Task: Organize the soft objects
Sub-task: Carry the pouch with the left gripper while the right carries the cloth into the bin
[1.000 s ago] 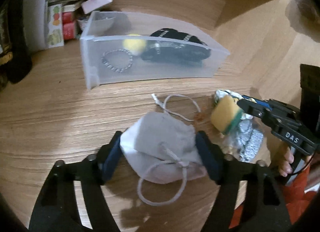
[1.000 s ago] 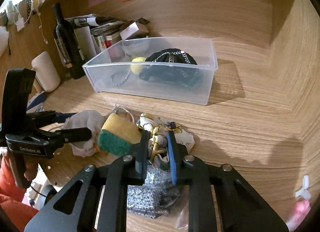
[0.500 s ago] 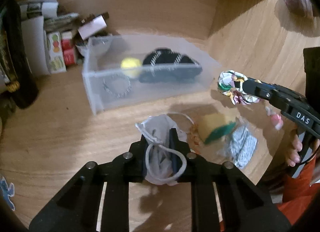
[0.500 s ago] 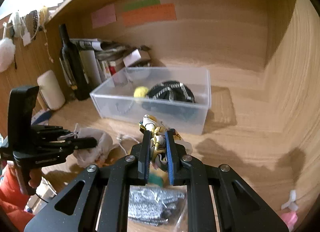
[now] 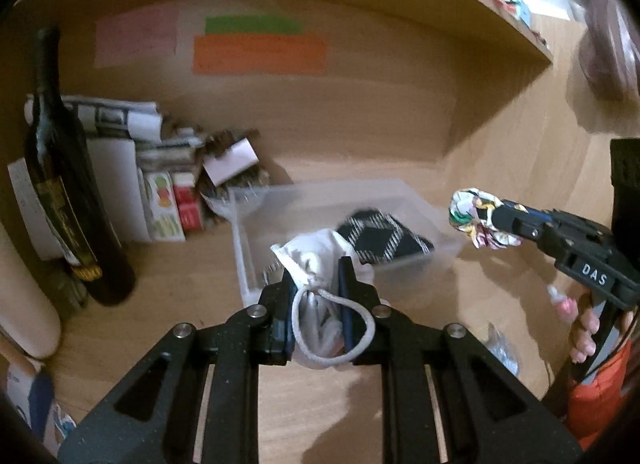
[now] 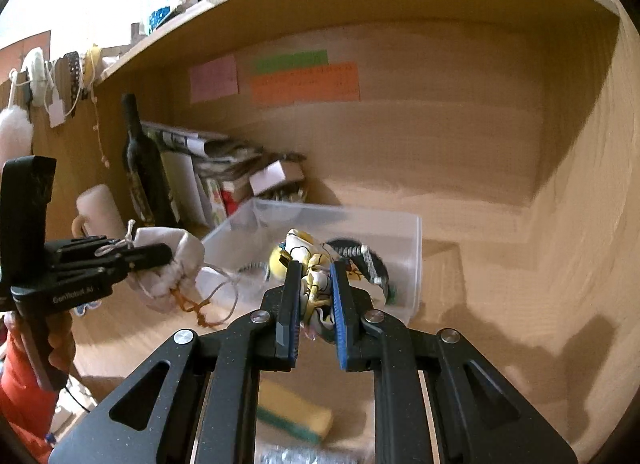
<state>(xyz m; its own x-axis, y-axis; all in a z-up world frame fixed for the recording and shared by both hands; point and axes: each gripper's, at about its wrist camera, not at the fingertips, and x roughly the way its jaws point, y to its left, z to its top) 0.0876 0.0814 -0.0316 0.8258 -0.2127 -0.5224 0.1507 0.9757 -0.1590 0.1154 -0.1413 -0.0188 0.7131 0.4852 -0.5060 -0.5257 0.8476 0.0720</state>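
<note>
My left gripper (image 5: 318, 268) is shut on a white drawstring pouch (image 5: 316, 260) and holds it in the air just in front of the clear plastic bin (image 5: 404, 192); the pouch also shows in the right wrist view (image 6: 168, 260). My right gripper (image 6: 314, 270) is shut on a floral cloth scrunchie (image 6: 316, 280), raised in front of the bin (image 6: 416, 264); the scrunchie shows in the left wrist view (image 5: 476, 220). The bin holds a black patterned item (image 5: 384, 240) and a yellow ball (image 6: 276, 260).
A yellow and green sponge (image 6: 296, 416) and a silvery bag (image 6: 304, 456) lie on the wooden desk below my right gripper. A dark wine bottle (image 5: 64, 184), books and boxes (image 5: 168, 200) stand at the back left. A cream mug (image 6: 100, 212) stands left.
Both grippers have risen from the desk toward the bin. The left closed on the pouch and lifted it; the right lifted the scrunchie off the pile.
</note>
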